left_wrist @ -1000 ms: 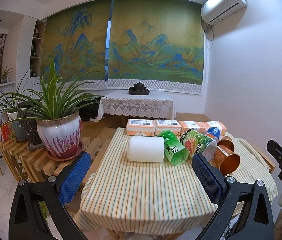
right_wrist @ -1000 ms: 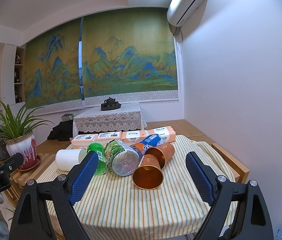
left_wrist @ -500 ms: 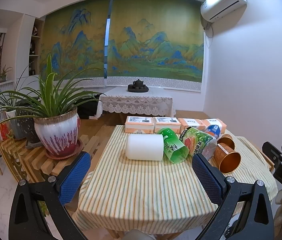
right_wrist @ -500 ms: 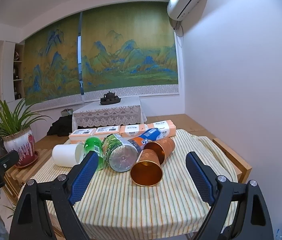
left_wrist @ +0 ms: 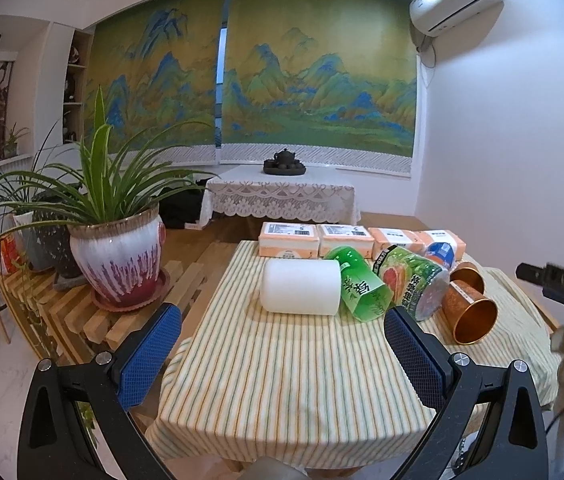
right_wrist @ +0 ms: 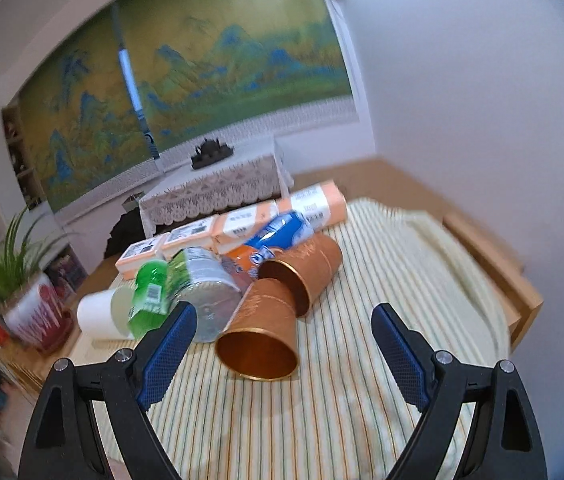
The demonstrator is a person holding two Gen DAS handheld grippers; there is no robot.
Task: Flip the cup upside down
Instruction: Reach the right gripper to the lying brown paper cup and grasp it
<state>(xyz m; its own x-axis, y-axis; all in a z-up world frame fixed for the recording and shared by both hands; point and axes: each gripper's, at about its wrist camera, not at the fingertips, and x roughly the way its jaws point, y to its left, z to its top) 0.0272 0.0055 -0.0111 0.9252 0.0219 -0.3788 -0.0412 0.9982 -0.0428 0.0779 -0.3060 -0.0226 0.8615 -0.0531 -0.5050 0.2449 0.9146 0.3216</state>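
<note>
Cup (right_wrist: 259, 336) on its side — mouth twd camera; both tongs (right_wrist: 284, 344) (left_wrist: 282, 354) spread wide, nothing held.

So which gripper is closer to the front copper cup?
Right. The right gripper is open just before the front copper cup, its mouth between the fingers. The left gripper is farther off, facing the white cup.

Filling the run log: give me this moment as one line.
left gripper: open, empty | right gripper: open, empty, facing near copper cup | cup: on its side, mouth toward camera | flip: not started
</note>
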